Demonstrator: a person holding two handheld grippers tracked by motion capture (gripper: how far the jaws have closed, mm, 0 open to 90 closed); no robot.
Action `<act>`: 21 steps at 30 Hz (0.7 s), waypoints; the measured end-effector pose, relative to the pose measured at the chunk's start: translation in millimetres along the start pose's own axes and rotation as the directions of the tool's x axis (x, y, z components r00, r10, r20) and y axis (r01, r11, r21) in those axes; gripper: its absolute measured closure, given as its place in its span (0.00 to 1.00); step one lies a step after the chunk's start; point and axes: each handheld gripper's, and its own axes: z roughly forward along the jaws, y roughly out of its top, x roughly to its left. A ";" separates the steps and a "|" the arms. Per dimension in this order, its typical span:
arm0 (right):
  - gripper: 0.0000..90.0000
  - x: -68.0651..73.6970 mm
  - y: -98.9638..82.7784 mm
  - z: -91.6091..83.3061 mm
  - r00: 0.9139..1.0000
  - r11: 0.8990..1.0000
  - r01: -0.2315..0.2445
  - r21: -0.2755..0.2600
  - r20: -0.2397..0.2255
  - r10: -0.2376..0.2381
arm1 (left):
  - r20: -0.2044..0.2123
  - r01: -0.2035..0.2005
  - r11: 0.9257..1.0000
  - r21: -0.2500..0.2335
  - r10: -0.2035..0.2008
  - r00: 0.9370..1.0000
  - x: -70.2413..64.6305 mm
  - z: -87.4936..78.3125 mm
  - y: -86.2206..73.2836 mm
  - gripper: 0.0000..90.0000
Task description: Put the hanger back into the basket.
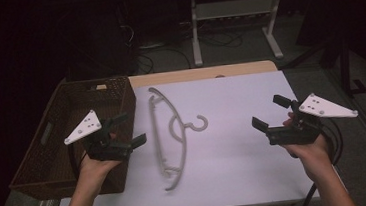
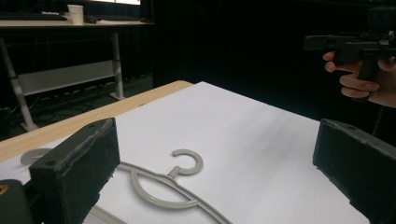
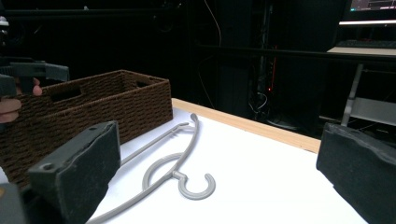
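A grey plastic hanger (image 1: 170, 134) lies flat on the white table (image 1: 242, 168), its hook (image 1: 199, 124) turned to the right. In the left gripper view the hanger (image 2: 161, 184) rests on the table between and beyond the black jaws. The right gripper view has the hanger (image 3: 173, 161) ahead of its jaws too. My left gripper (image 1: 127, 130) is held above the table just left of the hanger, open and empty. My right gripper (image 1: 271, 111) hovers near the table's right edge, open with nothing in it.
A brown woven basket (image 1: 56, 144) stands at the table's left edge, beside my left hand; its wall (image 3: 112, 109) is seen in the right gripper view. Beyond the table are dark floor, cables and a white desk frame (image 1: 234, 23).
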 end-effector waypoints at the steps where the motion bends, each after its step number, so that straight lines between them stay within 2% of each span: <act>1: 0.00 -0.2 0.0 0.3 1.000 1.000 0.000 0.004 0.000 0.000 | -0.003 0.002 1.000 0.007 -0.002 1.000 -0.4 0.8 0.5 0.00; 5: 0.00 -0.9 -0.8 1.9 1.000 1.000 0.001 0.024 0.002 -0.001 | -0.006 -0.007 0.999 0.038 0.007 1.000 -3.3 5.3 2.8 0.00; 7: 0.00 -1.4 -2.3 4.3 1.000 0.998 0.007 0.059 0.011 -0.007 | -0.015 -0.013 0.997 0.075 0.014 1.000 -7.5 12.8 4.7 0.00; 11: 0.00 -2.1 -5.2 8.5 1.000 0.995 0.003 0.104 0.020 -0.005 | -0.022 -0.008 0.995 0.104 0.010 1.000 -10.9 22.9 5.0 0.00; 12: 0.00 -2.5 -5.8 9.4 1.000 0.994 0.006 0.110 0.020 -0.009 | -0.029 -0.013 0.991 0.134 0.017 0.999 -13.5 31.3 5.1 0.00; 16: 0.00 -3.4 -6.8 11.0 1.000 0.992 0.002 0.128 0.008 -0.003 | -0.035 -0.009 0.984 0.181 0.016 0.999 -17.7 49.7 4.2 0.00; 17: 0.00 -3.4 -6.8 11.0 1.000 0.992 0.002 0.128 0.008 -0.003 | -0.035 -0.009 0.984 0.181 0.016 0.999 -17.7 49.7 4.2 0.00; 18: 0.00 -4.1 -7.0 10.8 1.000 0.992 -0.001 0.130 0.008 0.000 | -0.033 -0.003 0.980 0.201 0.009 0.999 -18.0 58.8 2.6 0.00; 21: 0.00 -5.6 -7.5 9.9 1.000 0.992 0.002 0.128 0.011 -0.003 | -0.034 -0.001 0.974 0.227 0.009 0.999 -17.6 72.6 -0.6 0.00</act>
